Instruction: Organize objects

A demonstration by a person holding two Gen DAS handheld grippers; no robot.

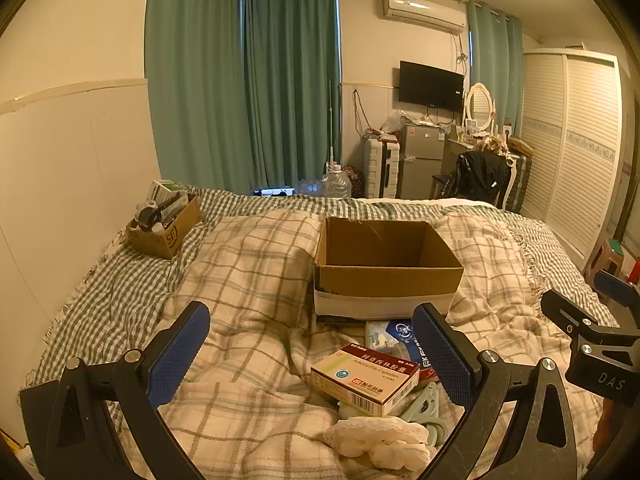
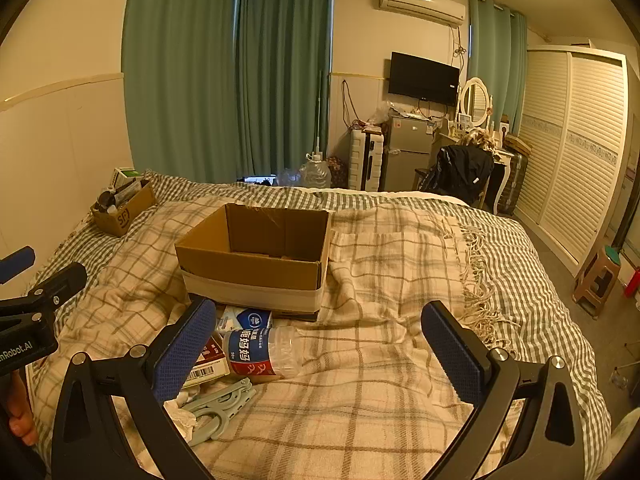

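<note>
Since the big box (image 1: 384,264) at my twelve o'clock looks empty, I think tidying has hardly begun. My left claw (image 1: 312,356) and right claw (image 2: 316,354) both gape wide and hold nothing. All is left to do: the pill box (image 1: 366,380), bottle (image 2: 264,354), hanger (image 2: 220,404) and tissue pack (image 2: 246,318) lie on the bed (image 2: 380,380), at six o'clock from the big box.

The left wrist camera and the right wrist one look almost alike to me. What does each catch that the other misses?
Only the left wrist view shows the medicine box's full top and the crumpled white cloth. Only the right wrist view shows the plastic bottle lying on its side. Both show the open cardboard box, the small filled carton, the pale hanger and the checked blanket.
</note>
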